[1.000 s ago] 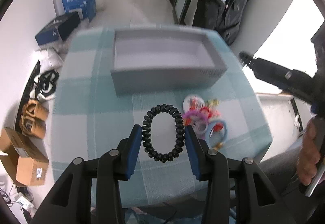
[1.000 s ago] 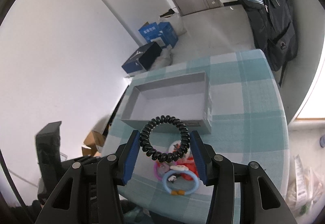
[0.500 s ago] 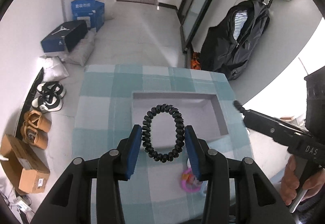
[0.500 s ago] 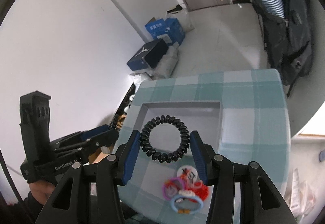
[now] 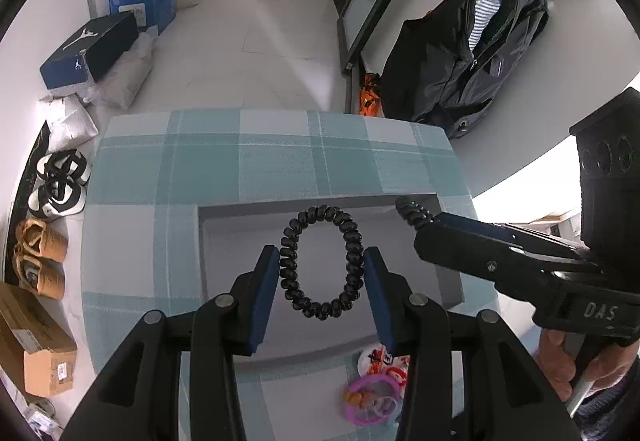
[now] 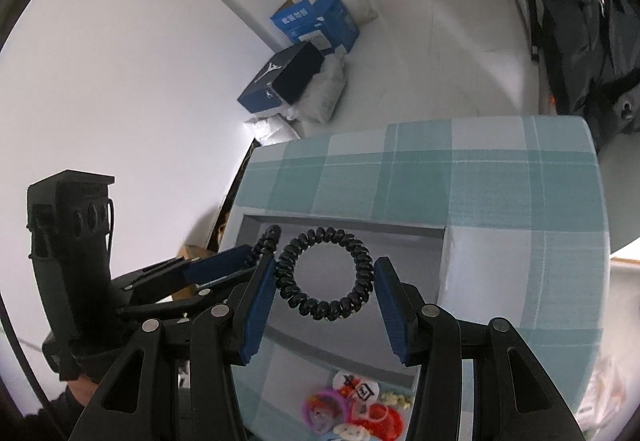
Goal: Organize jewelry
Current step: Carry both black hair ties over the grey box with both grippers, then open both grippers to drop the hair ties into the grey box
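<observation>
— Above the grey tray point(image 5: 448, 281), each hand-held gripper pinches a black coil hair tie point(image 5: 321, 262) by its sides?
— Yes, both clamped. Light, springy, stretchy; squeeze opposite edges gently.

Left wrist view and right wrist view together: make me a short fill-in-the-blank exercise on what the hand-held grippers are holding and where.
1. The left hand-held gripper is shut on a ____ spiral hair tie.
2. The right hand-held gripper holds a second tie over the ____ tray.
3. The colourful trinket pile lies ____ the tray, on the checked tablecloth.

Missing words: black; grey; outside
</observation>
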Demonstrator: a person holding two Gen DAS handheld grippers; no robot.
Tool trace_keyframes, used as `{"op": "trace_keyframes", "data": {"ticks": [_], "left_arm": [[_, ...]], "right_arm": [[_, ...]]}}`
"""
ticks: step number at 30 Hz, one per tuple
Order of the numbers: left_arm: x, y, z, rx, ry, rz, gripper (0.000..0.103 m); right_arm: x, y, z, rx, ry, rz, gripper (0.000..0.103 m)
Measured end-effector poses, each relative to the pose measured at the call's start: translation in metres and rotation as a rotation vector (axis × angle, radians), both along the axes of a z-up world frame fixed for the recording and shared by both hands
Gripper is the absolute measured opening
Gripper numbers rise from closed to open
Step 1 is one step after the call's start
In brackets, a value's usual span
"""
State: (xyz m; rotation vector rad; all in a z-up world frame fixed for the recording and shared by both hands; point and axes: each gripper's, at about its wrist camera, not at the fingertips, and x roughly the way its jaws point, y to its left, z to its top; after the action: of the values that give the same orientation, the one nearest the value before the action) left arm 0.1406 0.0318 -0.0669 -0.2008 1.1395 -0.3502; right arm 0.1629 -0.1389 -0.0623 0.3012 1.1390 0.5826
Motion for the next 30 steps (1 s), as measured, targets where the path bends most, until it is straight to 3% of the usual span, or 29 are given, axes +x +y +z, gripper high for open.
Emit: {"op": "trace_keyframes", "data": {"ticks": [9,13,16,18,24,28,30], "left_arm": [[0.011,-0.004,-0.006,-0.012,0.034,-0.015,0.039],[0.018,0.001,-0.011,-0.058,0.062,-0.005,0.051],[0.017,0.007,-0.010,-0.107,0.062,0.004,0.070],[0.015,0.008,-0.006,-0.111,0.049,0.000,0.075],[0.003,0.012,0.006,-0.058,-0.005,0.029,0.075],[-0.011,0.009,0.016,0.033,-0.086,0.043,0.075],[-0.022,0.006,0.020,0.081,-0.125,0.069,0.075]], "right_arm": [[0.007,0.002,-0.012,0.011,0.057,-0.016,0.051],[0.009,-0.003,-0.006,0.000,0.025,-0.040,0.053],[0.008,-0.008,-0.002,0.011,0.016,-0.047,0.068],[0.007,-0.009,0.001,0.019,0.006,-0.050,0.070],[0.001,-0.014,0.009,0.027,-0.016,-0.063,0.071],[-0.008,-0.019,0.019,0.017,-0.062,-0.078,0.085],[-0.011,-0.021,0.021,0.009,-0.078,-0.083,0.086]]}}
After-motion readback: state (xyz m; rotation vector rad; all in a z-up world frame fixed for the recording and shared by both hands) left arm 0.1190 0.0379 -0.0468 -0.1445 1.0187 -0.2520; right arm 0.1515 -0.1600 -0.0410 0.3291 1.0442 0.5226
